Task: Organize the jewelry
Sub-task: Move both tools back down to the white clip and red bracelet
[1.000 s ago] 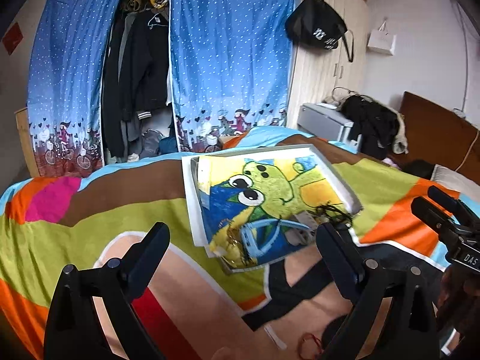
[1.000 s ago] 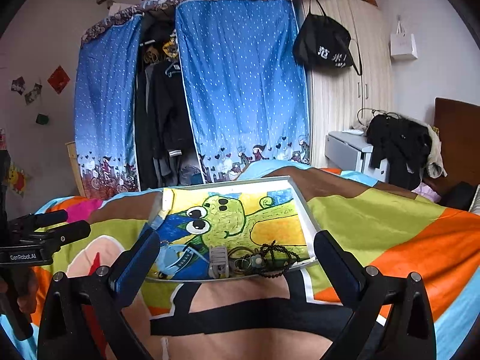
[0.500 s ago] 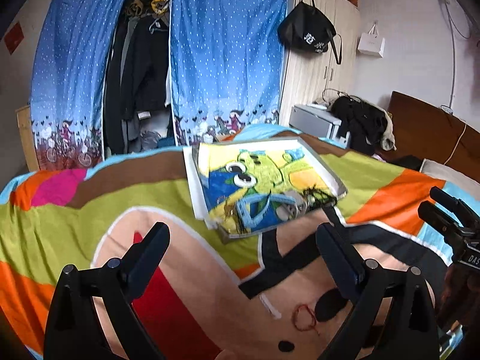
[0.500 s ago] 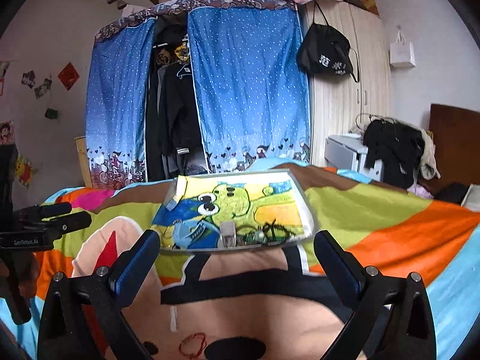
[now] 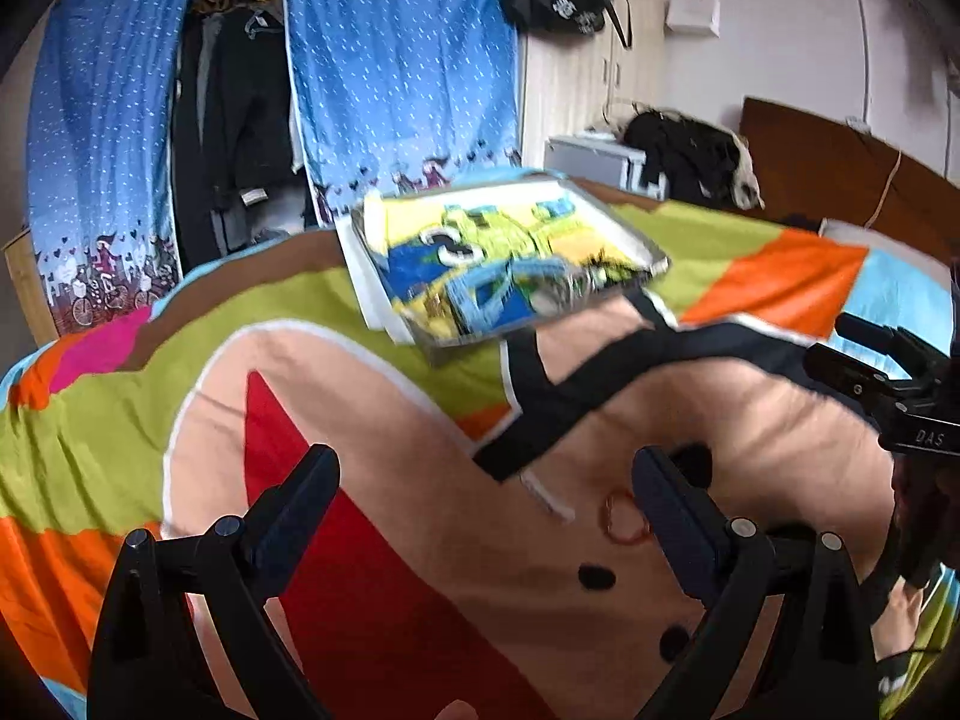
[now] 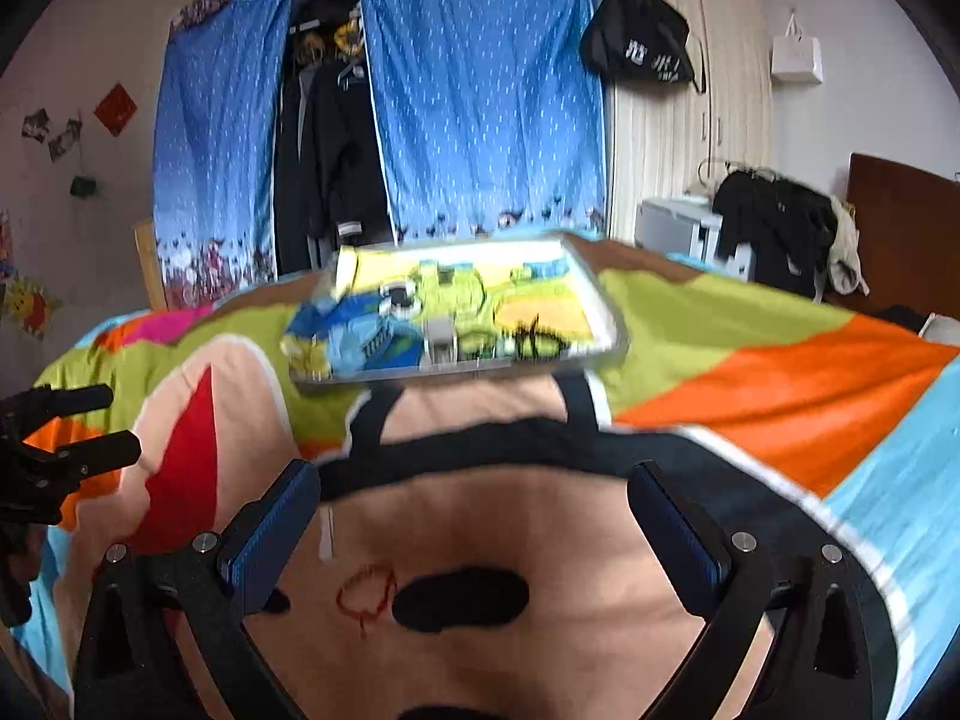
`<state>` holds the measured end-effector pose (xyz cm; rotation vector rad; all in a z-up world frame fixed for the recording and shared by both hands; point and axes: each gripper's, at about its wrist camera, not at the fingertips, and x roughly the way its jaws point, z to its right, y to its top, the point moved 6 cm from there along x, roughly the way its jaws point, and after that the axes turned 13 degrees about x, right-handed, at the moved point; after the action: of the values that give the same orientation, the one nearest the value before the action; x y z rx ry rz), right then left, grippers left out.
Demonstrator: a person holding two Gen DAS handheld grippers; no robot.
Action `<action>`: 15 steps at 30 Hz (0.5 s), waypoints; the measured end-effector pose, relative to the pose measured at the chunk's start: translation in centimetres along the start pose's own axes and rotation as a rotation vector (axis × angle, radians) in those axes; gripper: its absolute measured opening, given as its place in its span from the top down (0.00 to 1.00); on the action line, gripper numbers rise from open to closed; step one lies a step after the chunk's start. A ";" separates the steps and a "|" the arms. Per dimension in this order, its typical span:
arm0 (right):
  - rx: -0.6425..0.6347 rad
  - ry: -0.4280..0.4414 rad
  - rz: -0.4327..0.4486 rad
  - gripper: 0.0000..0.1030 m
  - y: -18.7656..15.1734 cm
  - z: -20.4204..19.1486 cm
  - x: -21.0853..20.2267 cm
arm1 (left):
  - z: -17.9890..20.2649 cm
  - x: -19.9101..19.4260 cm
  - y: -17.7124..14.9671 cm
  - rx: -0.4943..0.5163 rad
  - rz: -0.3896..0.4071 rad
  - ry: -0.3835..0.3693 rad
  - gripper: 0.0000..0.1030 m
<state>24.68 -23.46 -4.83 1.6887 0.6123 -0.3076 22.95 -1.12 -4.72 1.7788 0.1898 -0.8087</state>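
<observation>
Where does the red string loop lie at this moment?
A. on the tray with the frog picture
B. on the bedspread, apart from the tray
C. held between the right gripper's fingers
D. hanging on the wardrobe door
B: the red string loop lies on the bedspread, nearer the cameras than the tray, and both grippers are open and empty.

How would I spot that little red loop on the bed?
Start at the bright cartoon bedspread, then its peach patch nearest the cameras. The red cord loop lies flat beside a black oval print: thin, red, and alone outside the tray.
</observation>
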 end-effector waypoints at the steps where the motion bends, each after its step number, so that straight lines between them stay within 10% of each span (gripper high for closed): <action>1: -0.001 -0.002 -0.017 0.00 -0.7 0.1 0.2 | 0.3 0.3 -0.4 0.002 -0.014 -0.007 0.07; 15: -0.017 -0.001 -0.206 0.00 -8.6 0.1 2.9 | 2.4 3.4 -5.9 0.014 -0.150 -0.051 0.07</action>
<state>22.35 -21.95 -13.43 1.6112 0.7882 -0.4490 21.51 -1.99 -11.72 1.7704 0.2867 -0.9634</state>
